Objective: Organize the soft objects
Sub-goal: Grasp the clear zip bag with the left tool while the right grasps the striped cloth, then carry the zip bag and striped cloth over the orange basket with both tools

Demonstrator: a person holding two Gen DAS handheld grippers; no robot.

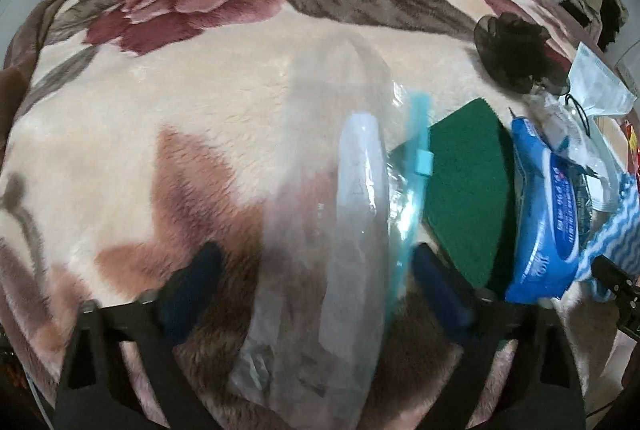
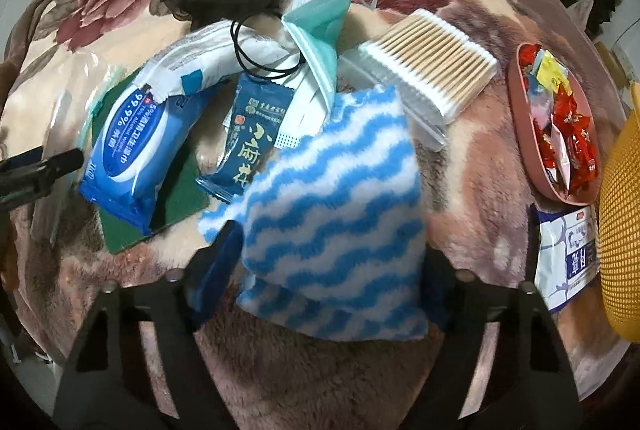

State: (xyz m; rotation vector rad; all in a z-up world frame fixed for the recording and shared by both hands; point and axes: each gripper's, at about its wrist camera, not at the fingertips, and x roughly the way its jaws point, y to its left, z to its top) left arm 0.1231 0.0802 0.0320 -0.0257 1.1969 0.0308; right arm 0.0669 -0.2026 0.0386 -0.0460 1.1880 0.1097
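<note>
My left gripper [image 1: 316, 262] has its two blue fingers [image 1: 436, 278] spread wide, and a clear plastic zip bag [image 1: 340, 190] lies between them on the flowery blanket [image 1: 160, 102]. The fingers do not squeeze the bag; there is room on both sides. The bag has a light blue zip strip [image 1: 420, 138] along its right edge. Just beside that edge lies a green scrub pad [image 1: 468, 182], and a blue pack of wet wipes [image 1: 544, 226] rests partly on the pad. A dark frilly hair tie [image 1: 516, 50] sits farther back on the blanket. My right gripper [image 2: 332, 250] is open wide too, and a blue and white wavy cloth [image 2: 340, 214] lies between its fingers [image 2: 220, 258]. I cannot tell if the fingers touch the cloth, since its right edge hides one of them. Behind the cloth I see a dark blue packet [image 2: 252, 138], a light green face mask [image 2: 328, 2], a thin black hair band [image 2: 260, 46] and a clear box of cotton swabs [image 2: 432, 66], all close together in a heap. Off to the right is a pink dish [image 2: 524, 134] full of red candy [image 2: 572, 134], with a yellow mesh basket [image 2: 624, 230] just beside it.
</note>
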